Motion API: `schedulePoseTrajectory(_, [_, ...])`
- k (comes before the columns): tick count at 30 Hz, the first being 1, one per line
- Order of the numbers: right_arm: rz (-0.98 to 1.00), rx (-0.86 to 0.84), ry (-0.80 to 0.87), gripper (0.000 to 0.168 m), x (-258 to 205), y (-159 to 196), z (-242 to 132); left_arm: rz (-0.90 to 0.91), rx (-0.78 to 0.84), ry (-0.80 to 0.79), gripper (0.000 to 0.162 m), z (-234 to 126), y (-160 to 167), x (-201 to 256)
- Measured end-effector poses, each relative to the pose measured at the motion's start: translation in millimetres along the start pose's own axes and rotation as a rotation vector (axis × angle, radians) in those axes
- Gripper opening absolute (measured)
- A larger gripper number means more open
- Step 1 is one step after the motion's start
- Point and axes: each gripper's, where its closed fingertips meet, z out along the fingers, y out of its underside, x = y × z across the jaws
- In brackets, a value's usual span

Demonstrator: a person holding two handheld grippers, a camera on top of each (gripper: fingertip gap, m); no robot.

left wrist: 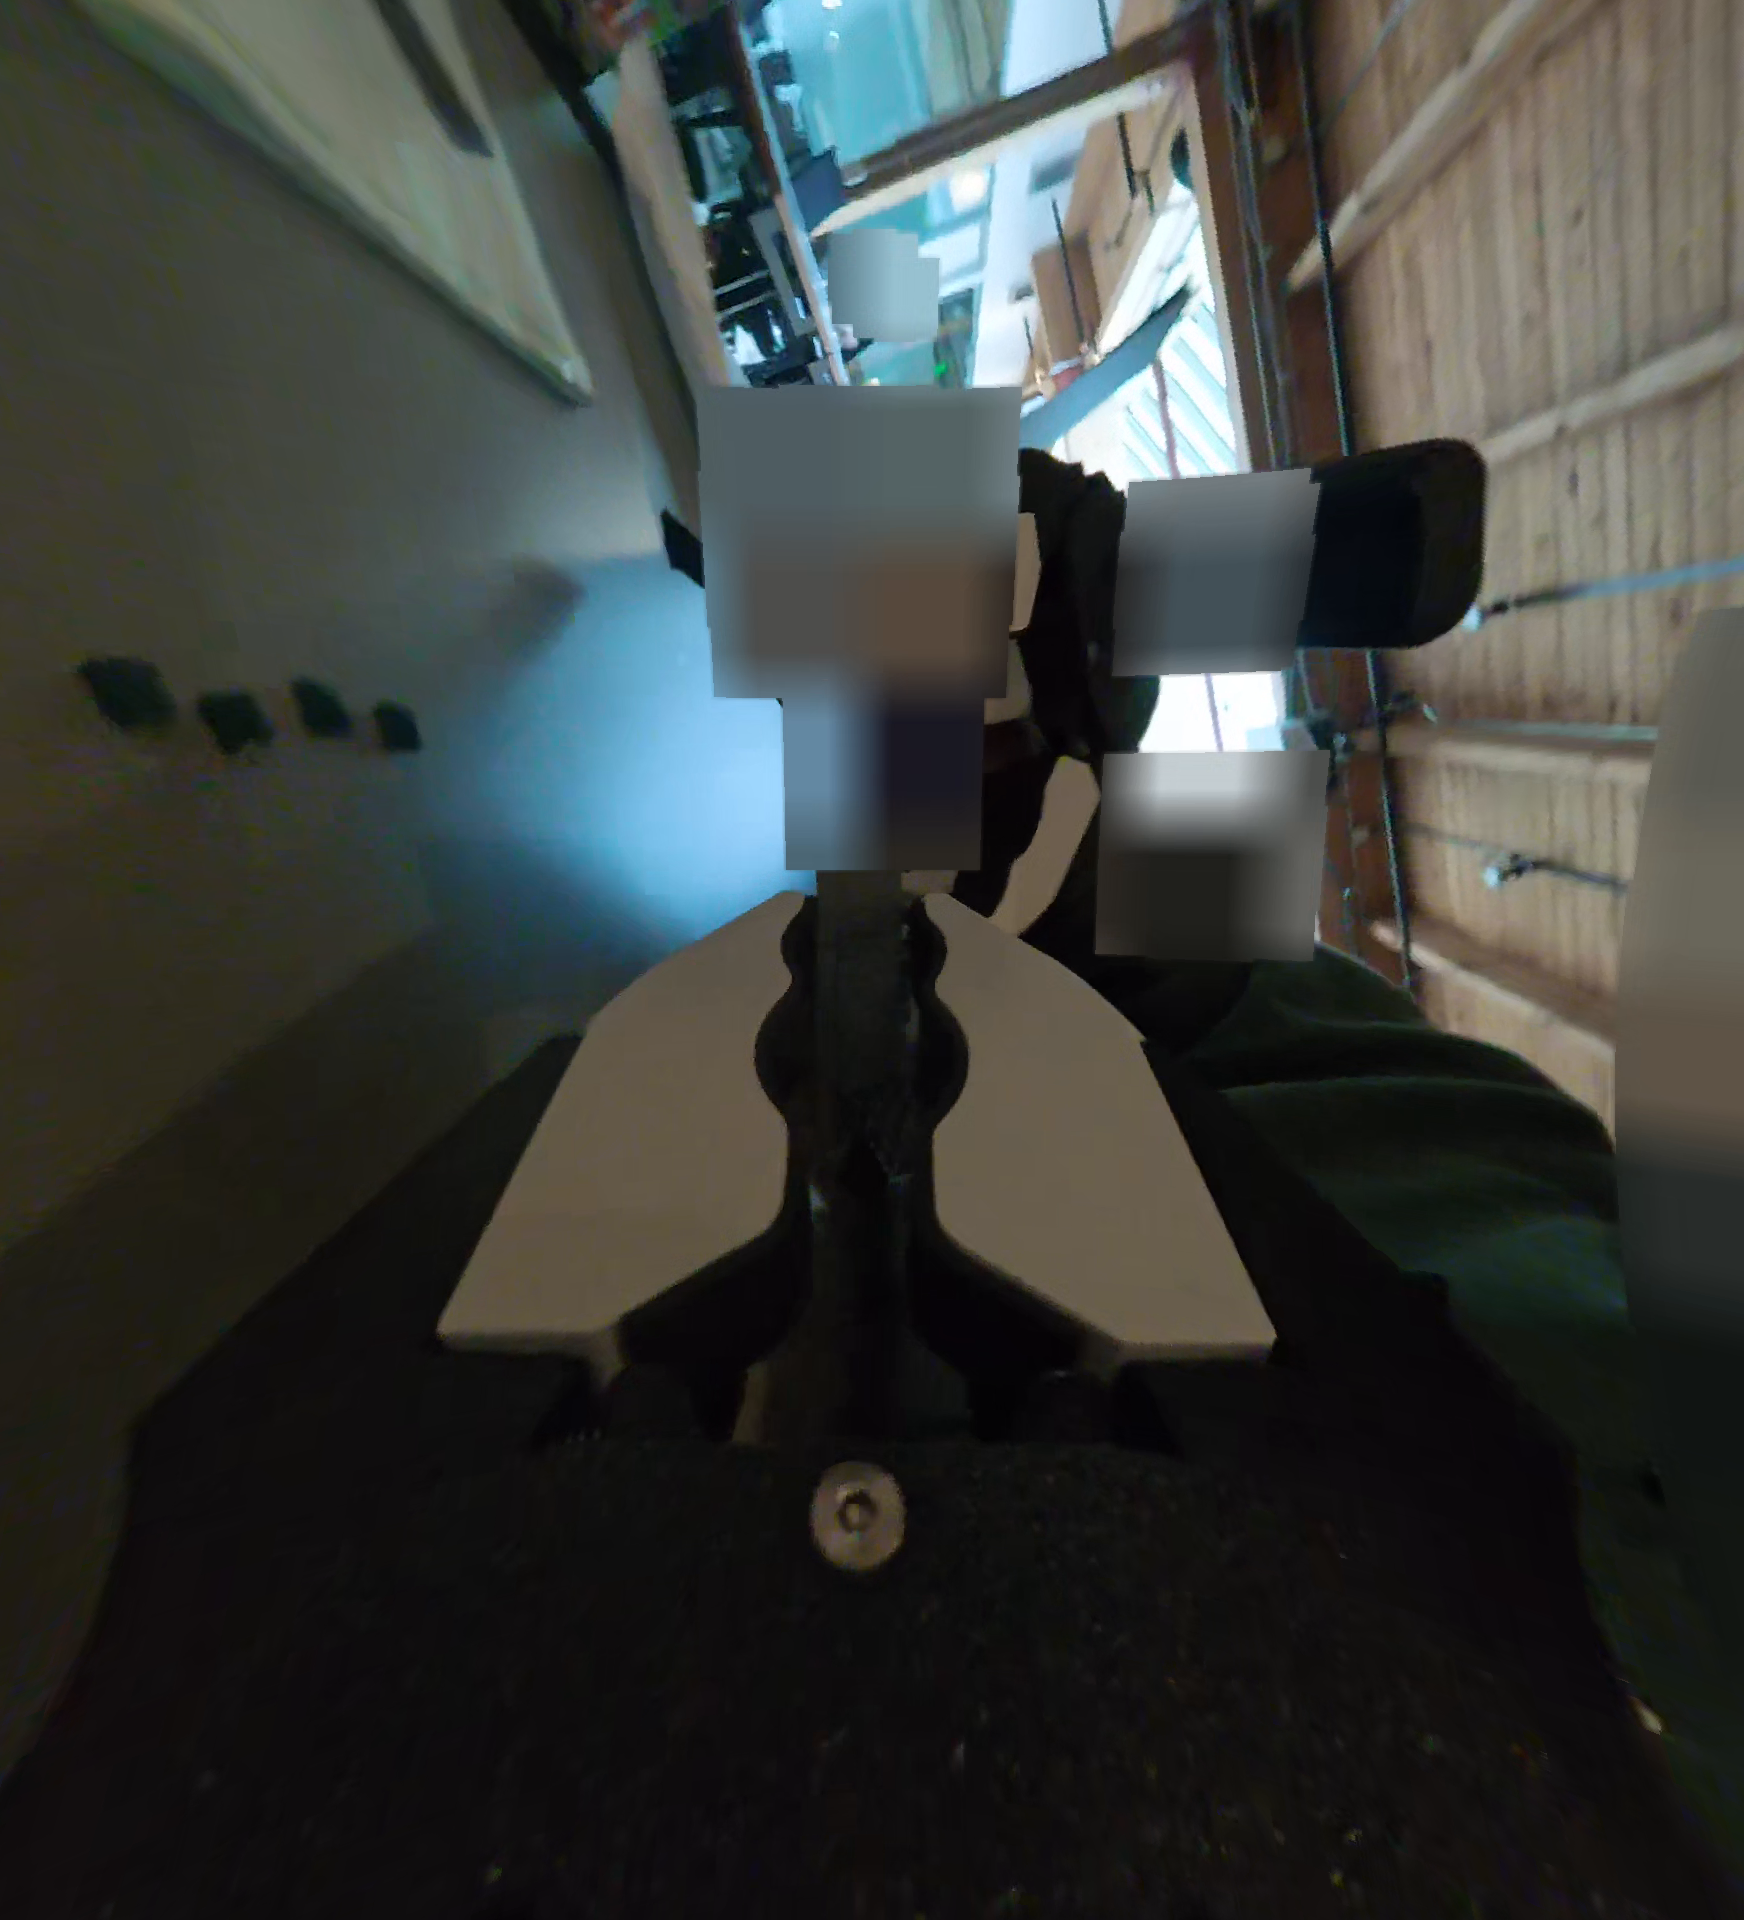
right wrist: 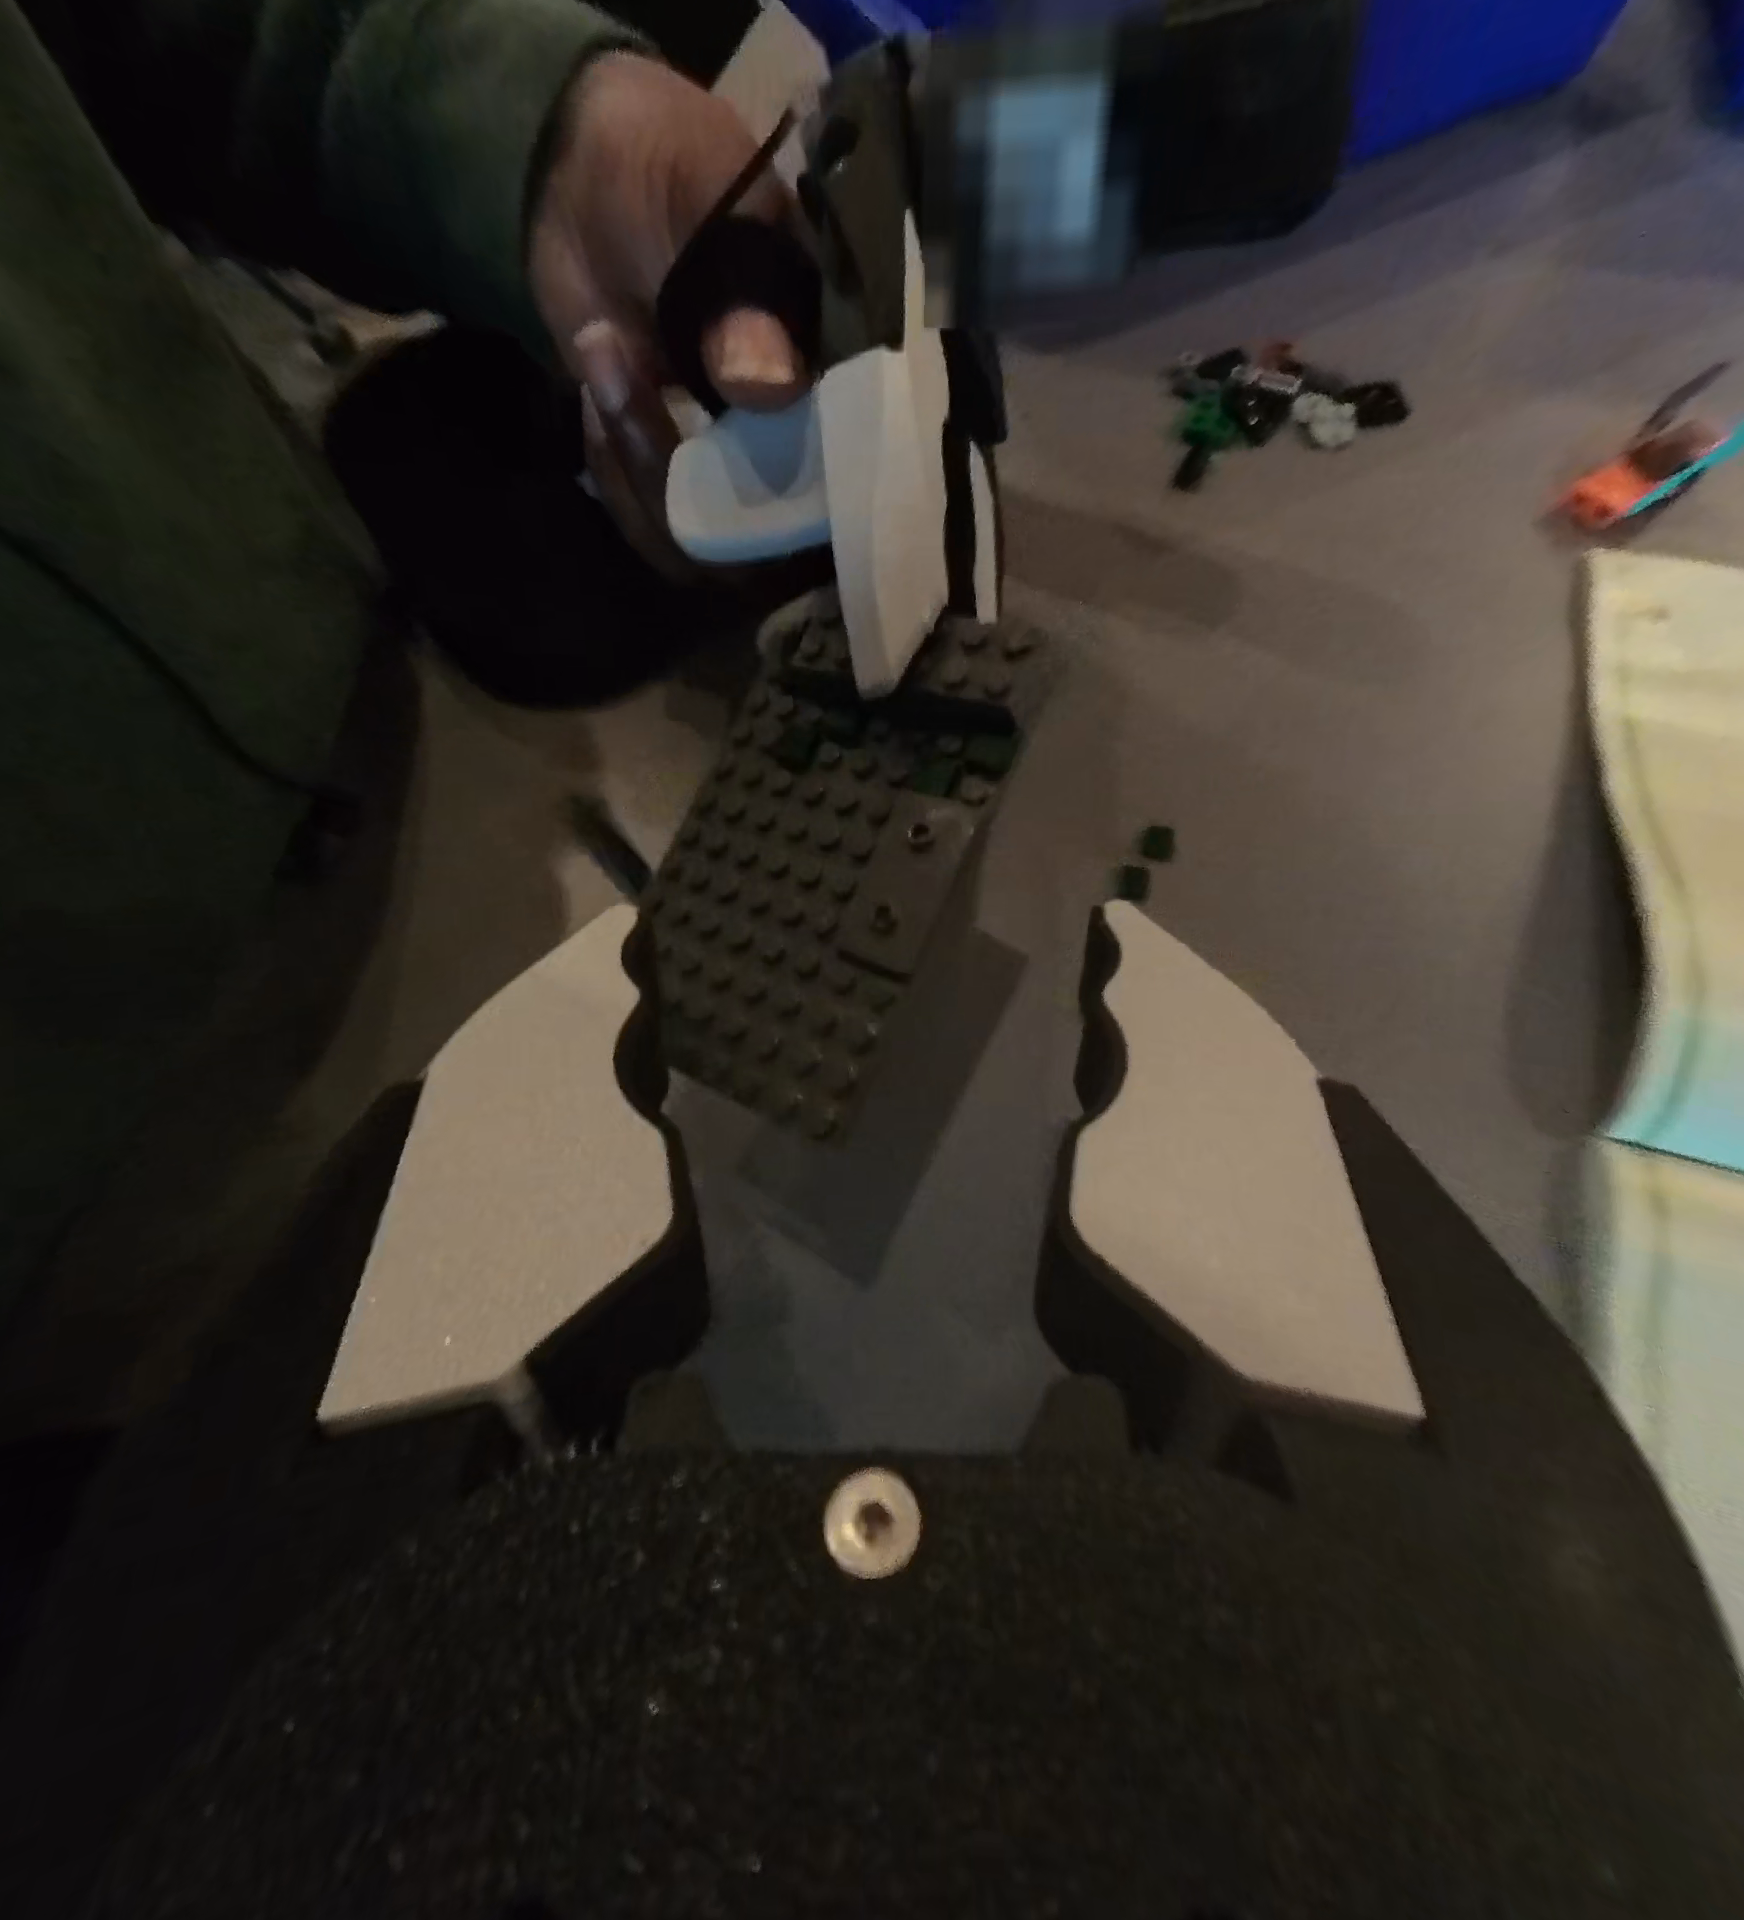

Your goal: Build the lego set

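A dark studded Lego plate (right wrist: 795, 914) with a few small pieces at its far end hangs tilted above the grey table (right wrist: 1263, 727). My left gripper (right wrist: 889, 665) is shut on the plate's far end, and a hand (right wrist: 629, 260) holds that gripper. In the left wrist view the left gripper (left wrist: 868, 925) pinches the plate (left wrist: 863, 1039), seen edge-on. My right gripper (right wrist: 868, 925) is open. Its jaws stand wide with the plate's near end between them, close to the left finger (right wrist: 535, 1143).
A pile of loose Lego pieces (right wrist: 1273, 405) and an orange and teal piece (right wrist: 1657, 468) lie far right. A booklet (right wrist: 1720, 831) lies at the right edge. Two small green pieces (right wrist: 1148, 852) sit by my right finger. A green sleeve (right wrist: 120, 623) fills the left. My two grippers' fingertips are within a few centimetres of each other.
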Motion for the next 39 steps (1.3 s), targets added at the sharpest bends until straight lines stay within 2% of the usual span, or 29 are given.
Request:
schedulePoseTrajectory(3, [0.042, 0.019, 0.009, 0.075, 5.2, -4.8, -1.1, -0.044, 0.019, -0.012, 0.016, -4.2, -2.5, -5.6])
schedulePoseTrajectory(6, [0.022, 0.034, 0.089, 0.068, 9.8, -14.6, -11.0, -0.029, 0.054, -0.039, 0.016, -11.7, -11.7, -10.8])
schedulePoseTrajectory(9, [-0.052, 0.011, 0.1, 0.059, -16.4, -22.1, -12.8, 0.006, 0.096, -0.075, 0.016, -18.5, -20.5, -14.9])
schedulePoseTrajectory(14, [-0.119, -0.103, -0.005, 0.052, -87.3, -4.3, 29.4, 0.059, 0.135, -0.126, 0.016, -26.4, -27.6, -19.5])
schedulePoseTrajectory(18, [-0.21, -0.139, -0.077, 0.049, -115.9, 1.0, 70.0, 0.096, 0.142, -0.141, 0.016, -25.5, -32.3, -20.2])
schedulePoseTrajectory(23, [-0.329, -0.153, -0.223, 0.032, -127.9, -2.7, 94.5, 0.127, 0.134, -0.158, 0.016, -23.0, -29.6, -18.2])
schedulePoseTrajectory(26, [-0.374, -0.202, -0.274, 0.029, -128.3, 1.6, 102.5, 0.125, 0.148, -0.157, 0.016, -27.2, -25.9, -14.5])
schedulePoseTrajectory(34, [-0.415, -0.278, -0.323, 0.026, -130.4, 13.6, 108.6, 0.102, 0.215, -0.159, 0.016, -51.3, -15.3, -10.0])
schedulePoseTrajectory(39, [-0.419, -0.285, -0.313, 0.016, -134.7, 18.0, 114.5, 0.113, 0.233, -0.152, 0.016, -55.5, -13.7, -6.9])
